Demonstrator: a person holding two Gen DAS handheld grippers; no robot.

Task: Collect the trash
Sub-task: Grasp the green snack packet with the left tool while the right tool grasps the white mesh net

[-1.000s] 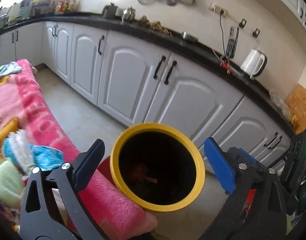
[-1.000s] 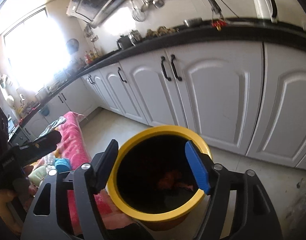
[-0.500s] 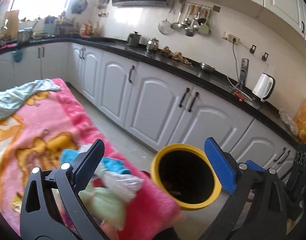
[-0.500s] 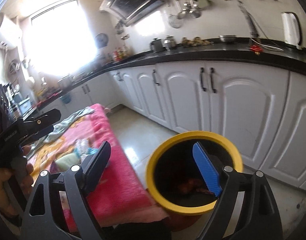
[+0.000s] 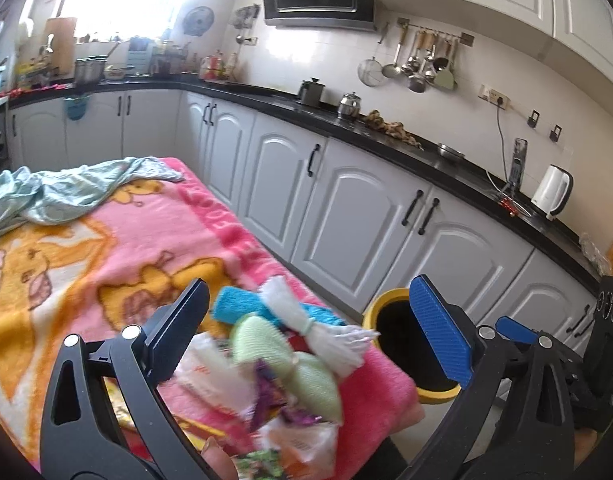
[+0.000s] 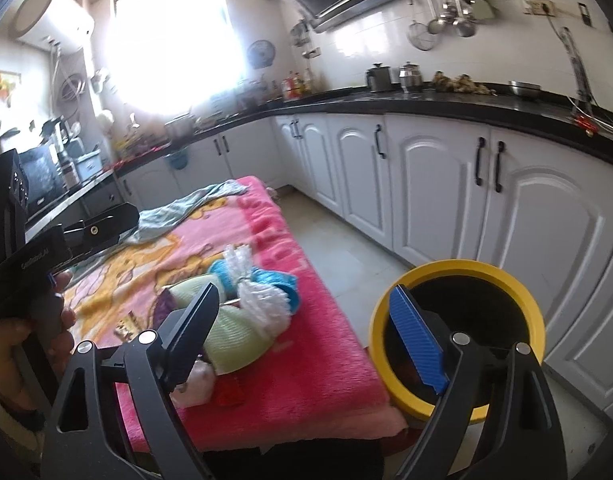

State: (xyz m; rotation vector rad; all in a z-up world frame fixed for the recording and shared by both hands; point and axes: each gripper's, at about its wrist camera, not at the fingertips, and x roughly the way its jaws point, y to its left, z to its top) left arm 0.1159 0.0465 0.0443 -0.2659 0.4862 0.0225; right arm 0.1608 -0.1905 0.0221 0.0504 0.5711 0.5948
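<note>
No legible text on anything.

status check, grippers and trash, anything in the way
Left gripper open, empty. Right gripper open, jaws just widened, empty. Wrappers on pink blanket beside yellow-rimmed bin. Knitted bundles crowd the wrappers.

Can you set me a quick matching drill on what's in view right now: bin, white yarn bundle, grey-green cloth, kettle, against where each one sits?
Things:
1. yellow-rimmed bin
2. white yarn bundle
3. grey-green cloth
4. white kettle

Places:
A. crumpled at the far end of the pink blanket
B. on the black counter, near the wall sockets
C. on the floor beside the blanket's near corner
D. lying across the turquoise and pale green knits

Pairs: 1-C, 2-D, 3-A, 4-B
</note>
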